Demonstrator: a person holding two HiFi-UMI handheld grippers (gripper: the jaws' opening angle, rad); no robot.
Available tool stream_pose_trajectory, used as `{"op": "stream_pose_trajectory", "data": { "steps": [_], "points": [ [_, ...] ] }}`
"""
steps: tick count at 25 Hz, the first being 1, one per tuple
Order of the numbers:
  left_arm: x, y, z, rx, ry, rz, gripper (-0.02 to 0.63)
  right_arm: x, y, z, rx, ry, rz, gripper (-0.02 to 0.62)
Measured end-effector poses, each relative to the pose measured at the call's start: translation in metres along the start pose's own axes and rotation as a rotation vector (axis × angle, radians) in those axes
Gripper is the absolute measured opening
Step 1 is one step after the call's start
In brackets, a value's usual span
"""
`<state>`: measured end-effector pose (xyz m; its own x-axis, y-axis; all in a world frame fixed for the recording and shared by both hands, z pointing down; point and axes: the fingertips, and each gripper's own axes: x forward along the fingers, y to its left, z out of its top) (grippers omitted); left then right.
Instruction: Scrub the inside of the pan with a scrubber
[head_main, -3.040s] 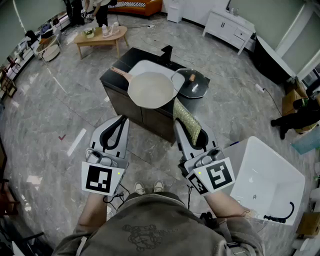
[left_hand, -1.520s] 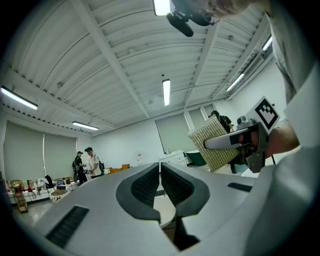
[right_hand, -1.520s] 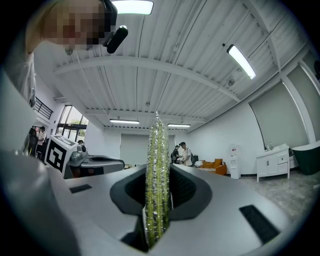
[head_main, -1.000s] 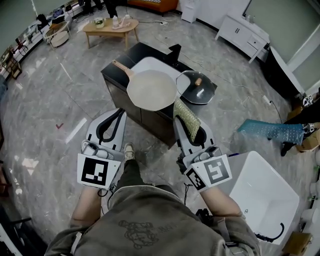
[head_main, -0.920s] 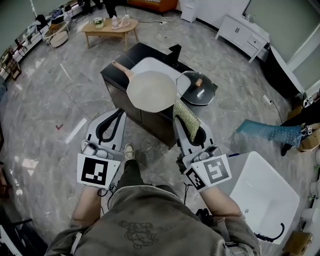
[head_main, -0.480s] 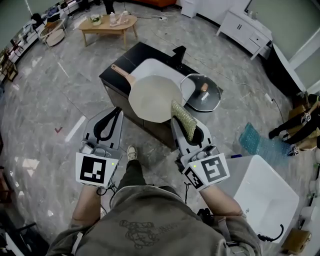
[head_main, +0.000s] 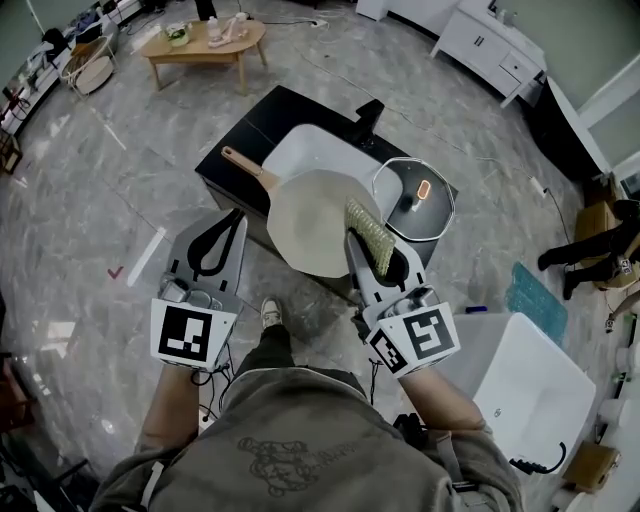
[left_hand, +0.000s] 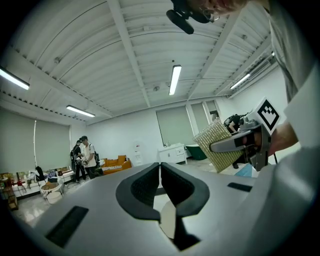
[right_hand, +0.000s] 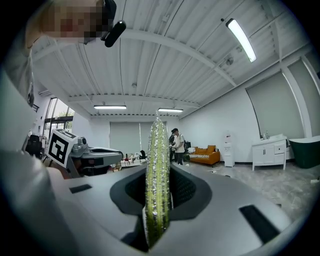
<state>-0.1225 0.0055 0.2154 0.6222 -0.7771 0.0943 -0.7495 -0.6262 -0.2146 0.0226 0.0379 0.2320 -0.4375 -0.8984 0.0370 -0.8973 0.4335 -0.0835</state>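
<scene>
A cream-coloured pan (head_main: 312, 222) with a wooden handle (head_main: 243, 166) lies on the black counter (head_main: 232, 150), over its front edge. My right gripper (head_main: 362, 243) is shut on a green-gold scrubber (head_main: 369, 233), which stands upright between the pads and overlaps the pan's near right rim in the head view. Whether the scrubber touches the pan I cannot tell. In the right gripper view the scrubber (right_hand: 157, 176) fills the gap between the jaws. My left gripper (head_main: 235, 214) is shut and empty, left of the pan and short of the counter; its jaws (left_hand: 160, 166) meet with nothing between them.
A glass lid (head_main: 415, 203) lies on the counter right of the pan. Behind the pan are a white sink (head_main: 300, 150) and a black faucet (head_main: 369, 112). A white tub (head_main: 530, 385) stands on the floor at the right. People and a coffee table (head_main: 203, 42) are far off.
Both grippers have come forward toward the counter. The pan and lid now lie closer in the head view, and the scrubber has gone from short of the pan to over its near rim.
</scene>
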Motion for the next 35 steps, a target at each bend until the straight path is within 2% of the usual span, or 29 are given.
{"op": "stream_pose_trajectory", "data": {
  "steps": [9,15,19,21,24,29,35],
  "points": [
    [0.053,0.066,-0.021,0.056,0.02,-0.089,0.025,0.077,-0.013,-0.012,-0.014,0.064,-0.056,0.075],
    [0.087,0.093,-0.04,0.074,0.04,-0.163,0.026,0.108,-0.028,-0.024,-0.01,0.095,-0.118,0.077],
    [0.11,0.1,-0.054,0.151,0.045,-0.229,0.026,0.12,-0.041,-0.037,-0.001,0.131,-0.155,0.077],
    [0.122,0.102,-0.06,0.16,0.061,-0.242,0.028,0.123,-0.051,-0.045,0.004,0.153,-0.169,0.077],
    [0.14,0.105,-0.075,0.156,0.114,-0.269,0.157,0.128,-0.066,-0.058,0.017,0.181,-0.185,0.075],
    [0.167,0.096,-0.101,0.246,0.19,-0.34,0.204,0.136,-0.09,-0.084,0.051,0.231,-0.188,0.077],
    [0.194,0.082,-0.122,0.36,0.224,-0.432,0.239,0.145,-0.108,-0.111,0.087,0.273,-0.171,0.077]
  ]
}}
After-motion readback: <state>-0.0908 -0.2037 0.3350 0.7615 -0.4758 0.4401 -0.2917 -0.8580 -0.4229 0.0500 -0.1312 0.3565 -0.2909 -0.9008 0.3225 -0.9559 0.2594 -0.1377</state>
